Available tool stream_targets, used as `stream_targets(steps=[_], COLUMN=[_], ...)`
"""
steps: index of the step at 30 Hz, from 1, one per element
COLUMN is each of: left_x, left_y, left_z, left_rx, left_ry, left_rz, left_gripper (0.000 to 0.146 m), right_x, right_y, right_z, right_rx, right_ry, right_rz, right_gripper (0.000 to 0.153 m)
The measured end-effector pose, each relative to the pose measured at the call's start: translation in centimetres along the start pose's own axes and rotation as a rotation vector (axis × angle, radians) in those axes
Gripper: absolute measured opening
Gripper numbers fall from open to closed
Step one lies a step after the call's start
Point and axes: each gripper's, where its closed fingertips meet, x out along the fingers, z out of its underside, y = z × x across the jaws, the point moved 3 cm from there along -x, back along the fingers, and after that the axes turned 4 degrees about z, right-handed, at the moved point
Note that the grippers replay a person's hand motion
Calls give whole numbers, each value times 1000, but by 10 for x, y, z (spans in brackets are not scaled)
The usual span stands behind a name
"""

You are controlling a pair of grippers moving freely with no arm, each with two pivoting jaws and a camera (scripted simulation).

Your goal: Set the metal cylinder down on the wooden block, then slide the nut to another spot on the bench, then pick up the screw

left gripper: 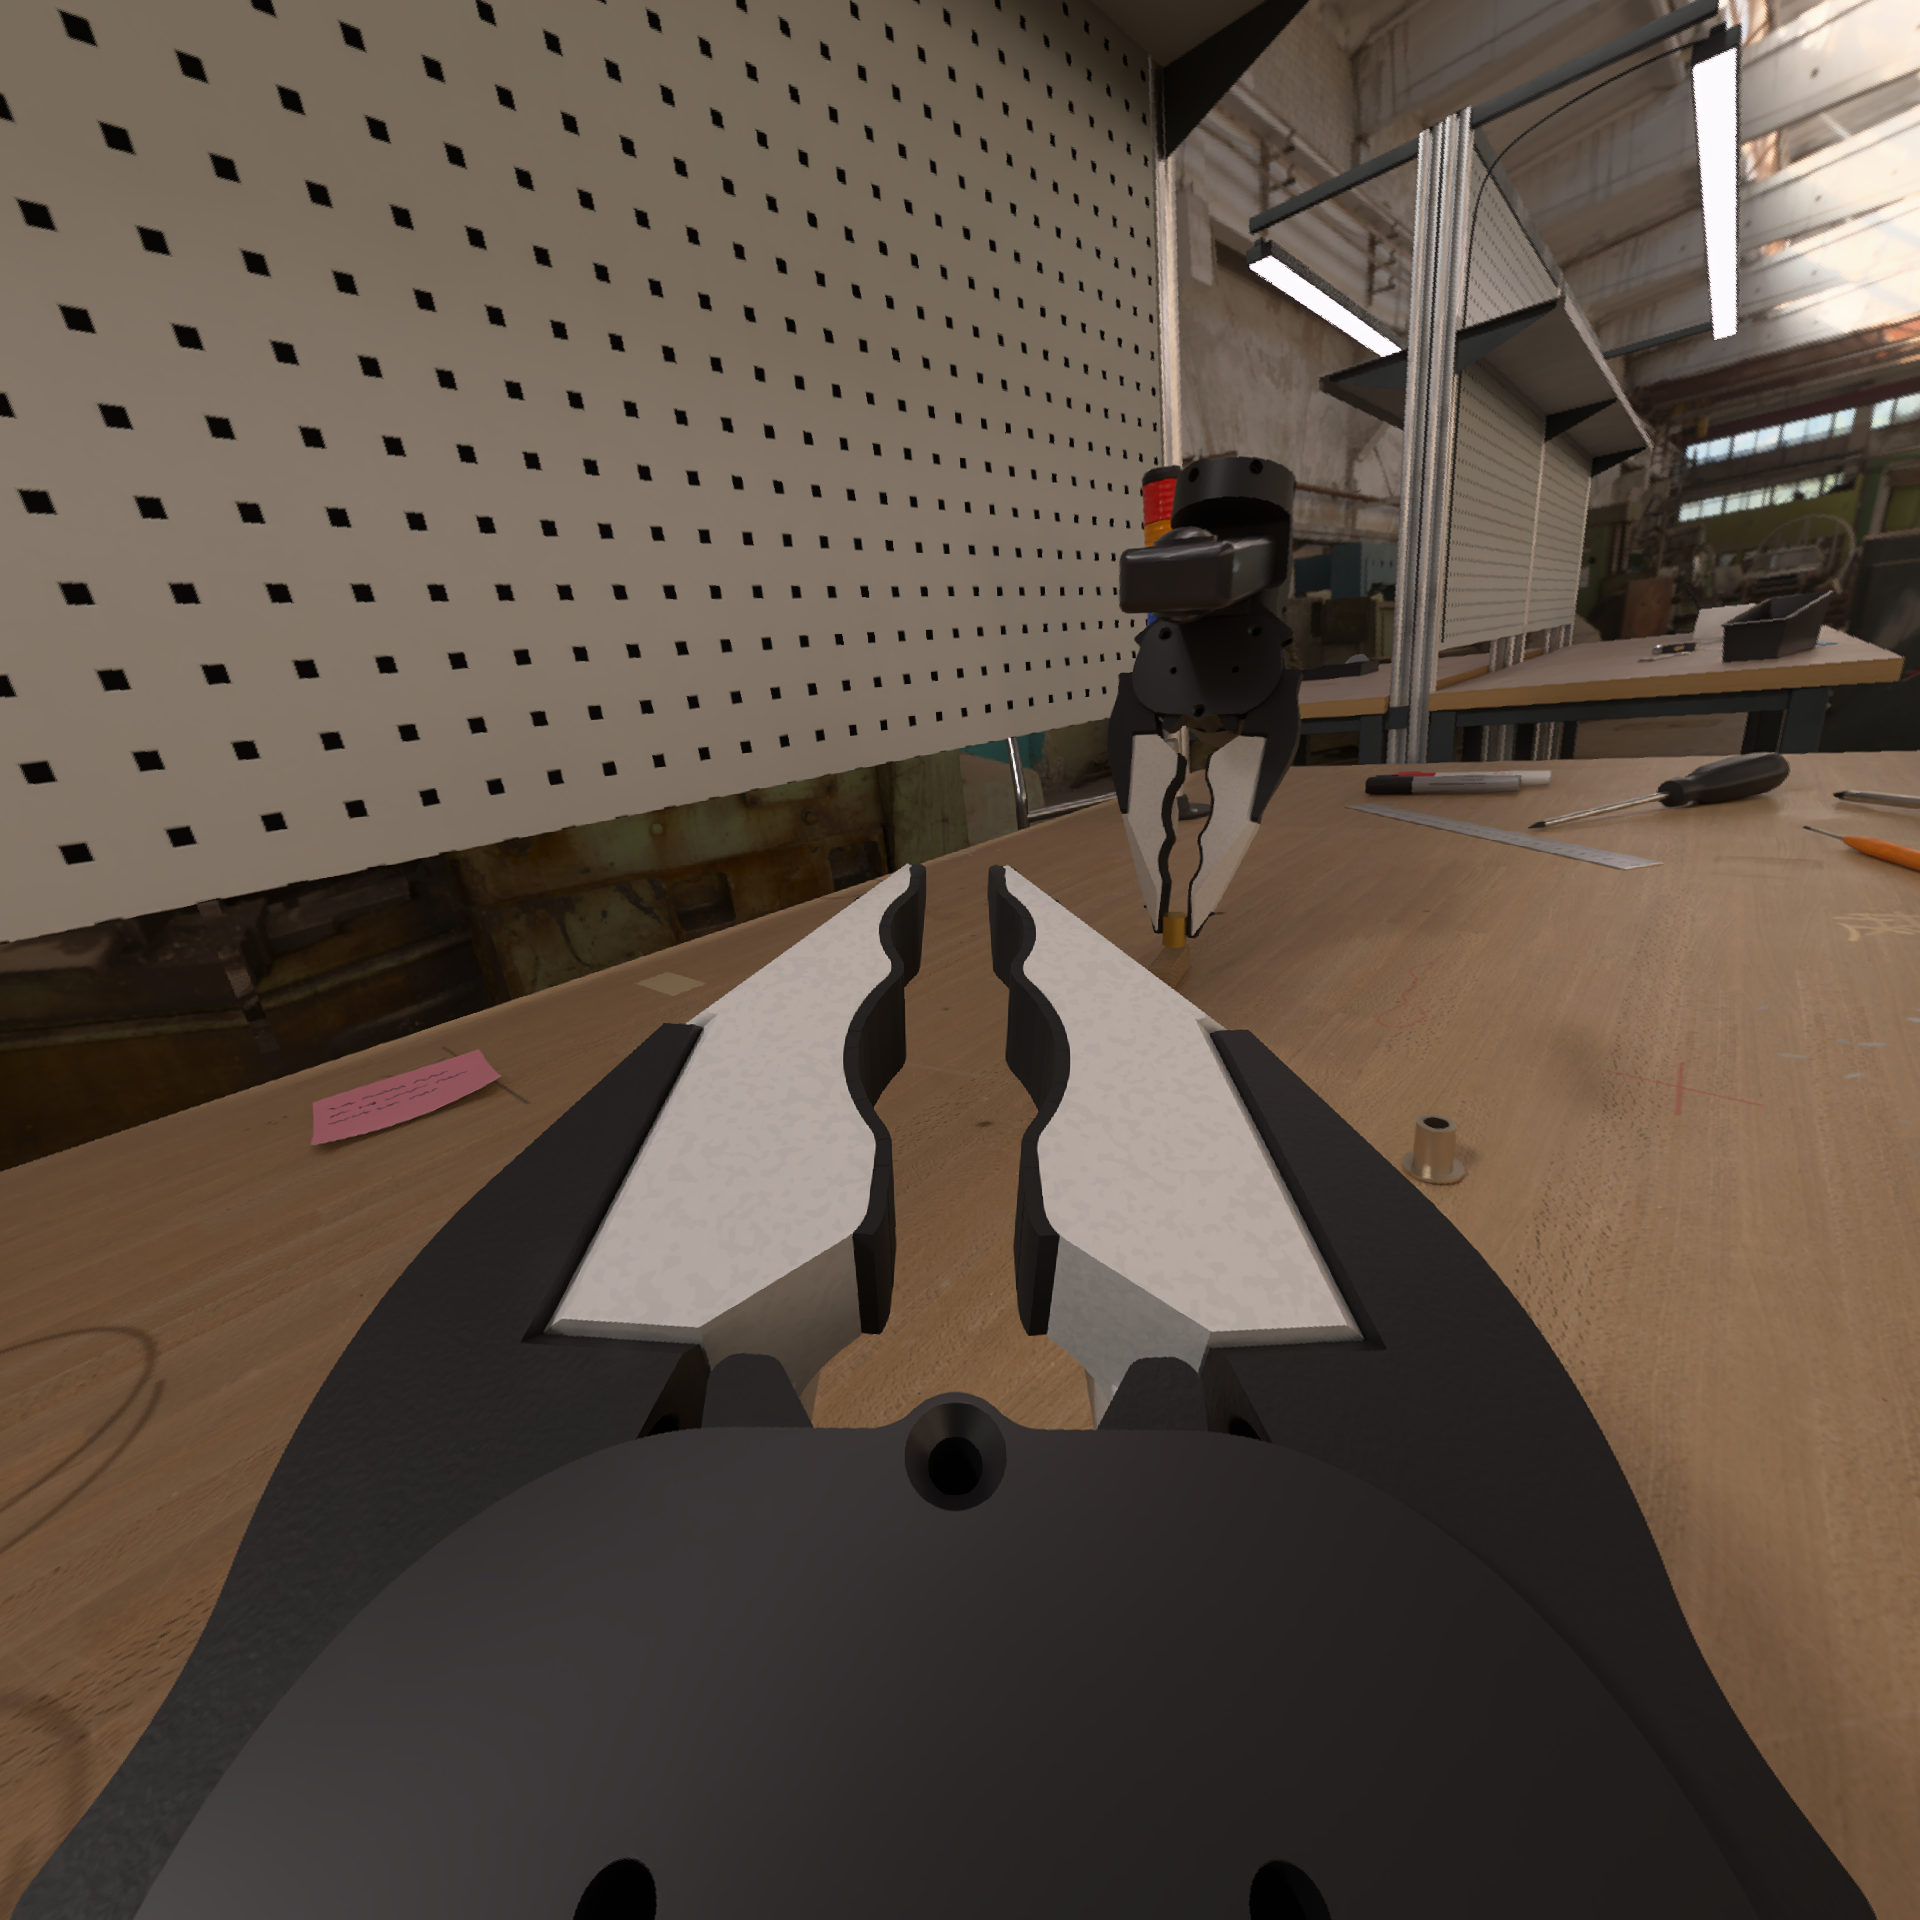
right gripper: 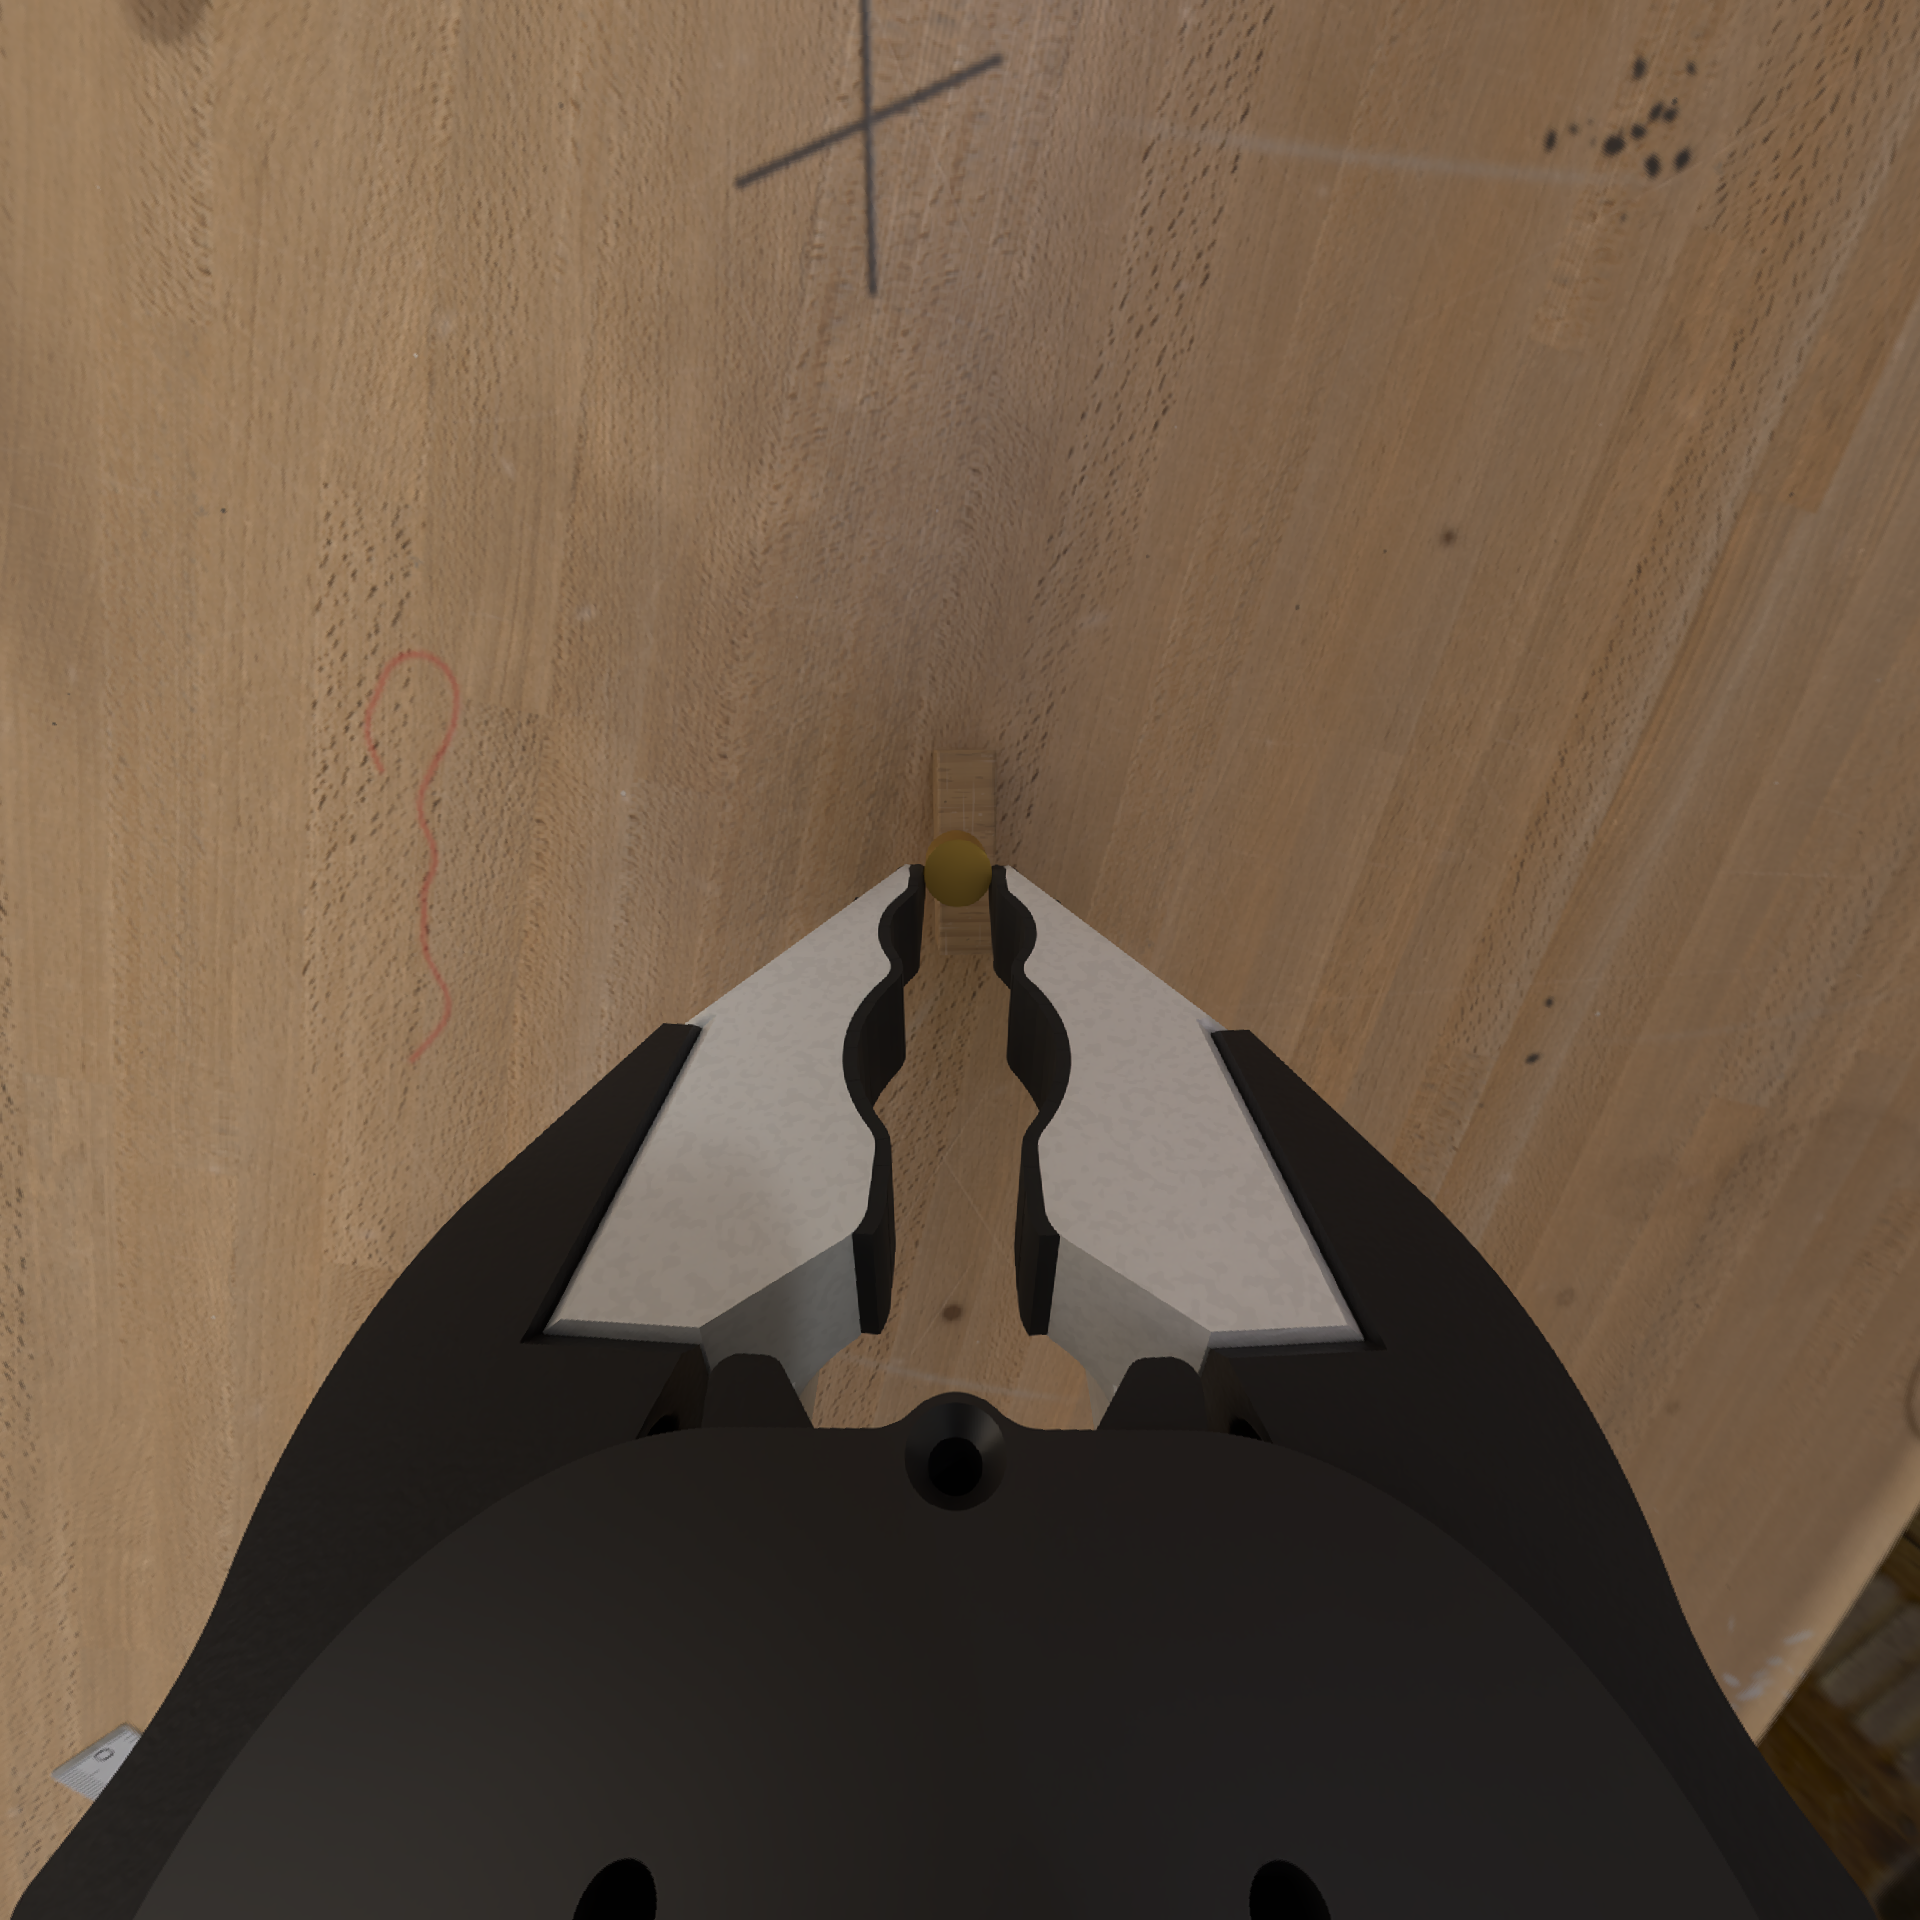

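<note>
- The metal cylinder (right gripper: 956, 869), brass-yellow and stubby, stands on end between the fingertips of the right tool (right gripper: 956, 881), whose two black pads press its sides at 9 and 3 o'clock: this tool is clenched on it.
- Seen from the left wrist view, the cylinder (left gripper: 1174, 928) pokes out below the tips of the right tool (left gripper: 1174, 923), which points straight down at about 1 o'clock.
- Directly under the cylinder lies the wooden block (right gripper: 962, 792), a small pale rectangle whose long side runs from 12 to 6 o'clock in the right wrist view; I cannot tell whether the cylinder touches it or hangs just above.
- The left tool (left gripper: 954, 883) lies low over the table (left gripper: 1558, 1351), its fingers parted by a narrow gap with nothing between them, so it is released.
- A flanged metal nut (left gripper: 1437, 1148) sits on the table at 3 o'clock of the left tool, well apart from the block.
- On the table around the block are a pencilled cross (right gripper: 869, 135) at 12 o'clock and a red squiggle (right gripper: 421, 852) at 9 o'clock.
- Farther off, at 2 o'clock in the left wrist view, lie a marker pen (left gripper: 1455, 783), a steel ruler (left gripper: 1507, 834) and a black-handled screwdriver (left gripper: 1683, 787).
- A pink note (left gripper: 403, 1095) lies at 9 o'clock, below the white pegboard (left gripper: 571, 416).
</note>
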Motion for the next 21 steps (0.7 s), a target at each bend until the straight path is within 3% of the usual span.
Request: stream_targets(steps=[8,11,17,21], left_x=[2,1,1,1], left_y=[2,2,2,5], left_z=[4,4,3,-1], left_rx=[2,-2,-5,-4], left_ry=[-25,-26,-22,-11], left_rz=[19,20,20,33], left_gripper=[12,12,12,13], right_x=[7,11,10,-13], right_y=[4,5,5,4], right_z=[3,3,0,-7], right_rx=[-10,-21,-9,45], right_ry=[18,17,2,42], right_rz=[-27,-25,-41,18], right_gripper=[12,26,21,19])
